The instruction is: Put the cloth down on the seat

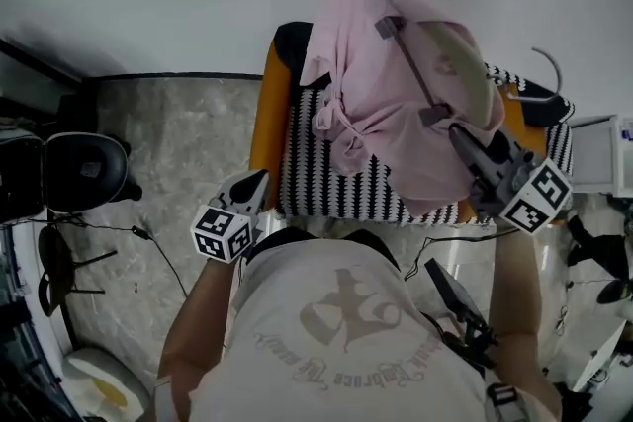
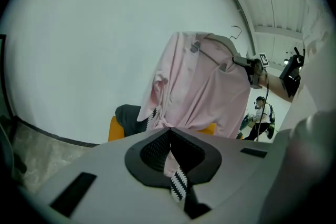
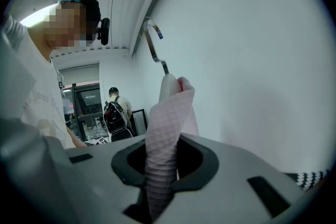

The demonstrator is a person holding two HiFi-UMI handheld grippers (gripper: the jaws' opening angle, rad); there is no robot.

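Note:
A pink cloth (image 1: 381, 114) hangs on a pale wooden hanger (image 1: 457, 64) above the seat (image 1: 326, 188), which has a black-and-white zigzag cover on an orange chair. My right gripper (image 1: 473, 151) is shut on a fold of the pink cloth (image 3: 167, 134) at the hanger's near end, and the metal hook (image 3: 152, 42) sticks up beyond it. The cloth's lower folds droop onto the seat cover. My left gripper (image 1: 255, 185) hovers by the seat's front left corner, jaws together with nothing in them. In the left gripper view the cloth (image 2: 205, 92) hangs ahead of my left gripper (image 2: 168, 134).
A white wall stands right behind the chair. A black stool (image 1: 84, 168) and cables (image 1: 148, 237) are on the stone floor to the left. A white box (image 1: 603, 153) and black gear sit at the right. A person (image 3: 113, 113) stands far off in the room.

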